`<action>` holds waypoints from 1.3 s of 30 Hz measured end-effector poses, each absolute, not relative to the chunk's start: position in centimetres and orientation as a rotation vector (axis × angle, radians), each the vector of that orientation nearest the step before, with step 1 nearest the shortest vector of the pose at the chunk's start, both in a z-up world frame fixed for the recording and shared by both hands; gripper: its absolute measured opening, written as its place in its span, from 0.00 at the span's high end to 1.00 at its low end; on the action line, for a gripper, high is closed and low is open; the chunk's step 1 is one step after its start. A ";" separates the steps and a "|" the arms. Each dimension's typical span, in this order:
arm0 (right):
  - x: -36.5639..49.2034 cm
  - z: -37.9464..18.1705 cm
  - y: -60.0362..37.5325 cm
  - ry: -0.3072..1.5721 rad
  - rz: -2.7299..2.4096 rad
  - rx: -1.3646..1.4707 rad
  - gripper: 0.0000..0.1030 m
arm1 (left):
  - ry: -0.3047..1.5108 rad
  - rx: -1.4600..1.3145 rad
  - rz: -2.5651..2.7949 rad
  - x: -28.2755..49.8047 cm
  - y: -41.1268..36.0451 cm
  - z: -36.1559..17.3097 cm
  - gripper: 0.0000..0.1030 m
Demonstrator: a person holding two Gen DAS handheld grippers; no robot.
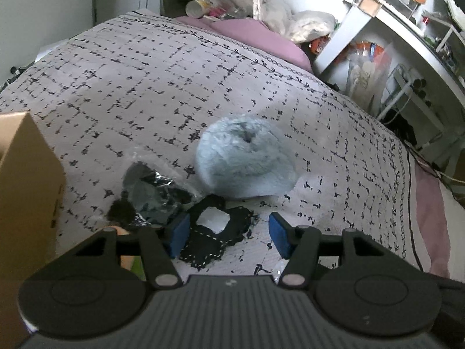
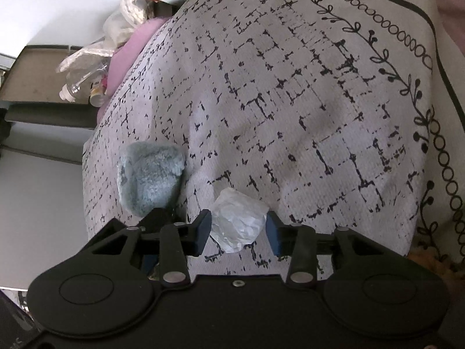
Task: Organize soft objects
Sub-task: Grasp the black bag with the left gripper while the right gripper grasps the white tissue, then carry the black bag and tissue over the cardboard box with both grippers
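Note:
On the patterned bedspread (image 1: 139, 81) sits a fluffy blue-grey soft object (image 1: 244, 160), also in the right wrist view (image 2: 151, 177). In front of it lies a black cloth piece (image 1: 209, 247) with a square hole. My left gripper (image 1: 229, 234) is open over it; the cloth lies by the left pad and the right pad stands clear. A clear plastic bag (image 1: 148, 195) with dark soft contents lies to the left of the cloth. My right gripper (image 2: 238, 229) holds a crumpled white wad (image 2: 238, 224) on the bedspread (image 2: 305, 101), both pads against its sides.
A cardboard box (image 1: 26, 189) stands at the left edge, close to my left gripper. Pink bedding (image 1: 247, 32), plastic bags and a bottle (image 1: 203, 5) pile up at the far end of the bed. A cluttered white desk (image 1: 392, 37) stands beside the bed on the right.

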State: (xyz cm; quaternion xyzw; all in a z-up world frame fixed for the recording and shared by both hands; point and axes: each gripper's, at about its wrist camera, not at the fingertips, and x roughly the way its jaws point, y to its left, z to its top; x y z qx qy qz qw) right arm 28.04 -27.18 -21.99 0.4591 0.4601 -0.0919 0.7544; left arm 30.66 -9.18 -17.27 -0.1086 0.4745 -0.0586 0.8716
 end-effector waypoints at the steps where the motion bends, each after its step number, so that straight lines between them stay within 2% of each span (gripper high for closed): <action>1: 28.1 -22.0 -27.2 0.999 -0.206 1.000 0.61 | 0.999 -0.216 -0.122 30.8 -9.4 -17.6 0.43; 9: 28.0 -21.6 -27.1 0.984 -0.199 0.959 0.61 | 1.041 -0.162 -0.082 31.4 -9.5 -19.8 0.43; 10: 28.1 -21.5 -27.1 0.975 -0.189 0.952 0.61 | 1.038 -0.165 -0.078 31.5 -9.5 -19.8 0.48; 11: 28.1 -21.4 -27.0 0.968 -0.181 0.950 0.61 | 1.037 -0.165 -0.070 31.5 -9.5 -19.7 0.58; 14: 28.1 -21.2 -26.9 0.940 -0.157 0.949 0.61 | 1.029 -0.166 -0.063 31.5 -9.4 -19.4 0.65; 39: 26.2 -15.0 -25.2 0.739 0.031 0.778 0.61 | 0.887 -0.231 0.035 25.1 -6.0 -11.4 0.66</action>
